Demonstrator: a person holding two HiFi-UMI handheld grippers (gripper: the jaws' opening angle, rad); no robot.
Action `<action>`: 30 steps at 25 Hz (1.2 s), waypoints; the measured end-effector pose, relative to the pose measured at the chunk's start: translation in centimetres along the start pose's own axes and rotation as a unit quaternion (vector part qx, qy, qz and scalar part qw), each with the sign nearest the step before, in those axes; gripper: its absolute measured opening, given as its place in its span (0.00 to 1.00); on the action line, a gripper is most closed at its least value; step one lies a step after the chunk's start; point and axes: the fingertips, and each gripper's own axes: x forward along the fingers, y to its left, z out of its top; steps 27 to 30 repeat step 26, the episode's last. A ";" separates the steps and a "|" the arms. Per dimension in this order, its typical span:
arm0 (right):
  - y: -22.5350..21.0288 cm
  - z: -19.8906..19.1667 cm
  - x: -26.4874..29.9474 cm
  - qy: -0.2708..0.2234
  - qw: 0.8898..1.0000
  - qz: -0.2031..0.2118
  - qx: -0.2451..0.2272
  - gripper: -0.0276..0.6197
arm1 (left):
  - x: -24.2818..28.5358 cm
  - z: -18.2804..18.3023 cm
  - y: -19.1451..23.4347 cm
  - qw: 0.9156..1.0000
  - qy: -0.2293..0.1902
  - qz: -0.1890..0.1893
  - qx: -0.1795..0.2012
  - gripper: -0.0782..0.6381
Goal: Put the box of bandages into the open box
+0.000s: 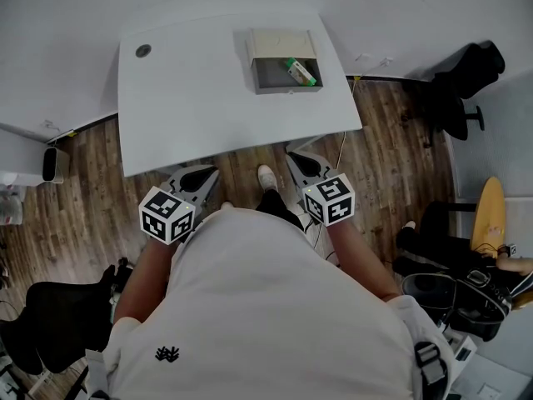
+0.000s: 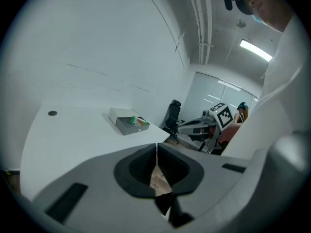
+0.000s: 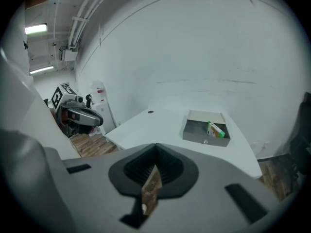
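The left gripper (image 1: 196, 178) and the right gripper (image 1: 303, 163) are held close to the body, tilted slightly down toward the white table (image 1: 191, 98). Both jaws are closed and empty. The green-and-white bandage box (image 1: 301, 72) lies inside the open grey box (image 1: 287, 86).

The grey open box (image 1: 271, 73) sits on the white rectangular tabletop (image 1: 208, 107), at the far side and right of centre. The green box of bandages (image 1: 301, 72) lies in its right half. A small dark round grommet (image 1: 143, 51) is far left. My left claw (image 1: 204, 173) and right claw (image 1: 298, 157) hang before the near edge.
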 end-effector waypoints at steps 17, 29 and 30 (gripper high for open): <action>-0.5 -0.3 1.0 0.011 1.000 0.009 -0.003 0.05 | -0.1 -0.5 1.1 0.999 -0.003 0.009 -0.049 0.13; -2.9 0.3 2.0 0.020 0.999 0.027 -0.018 0.05 | 2.7 0.9 1.4 0.999 -0.001 0.018 -0.050 0.13; -2.9 0.3 2.0 0.020 0.999 0.027 -0.018 0.05 | 2.7 0.9 1.4 0.999 -0.001 0.018 -0.050 0.13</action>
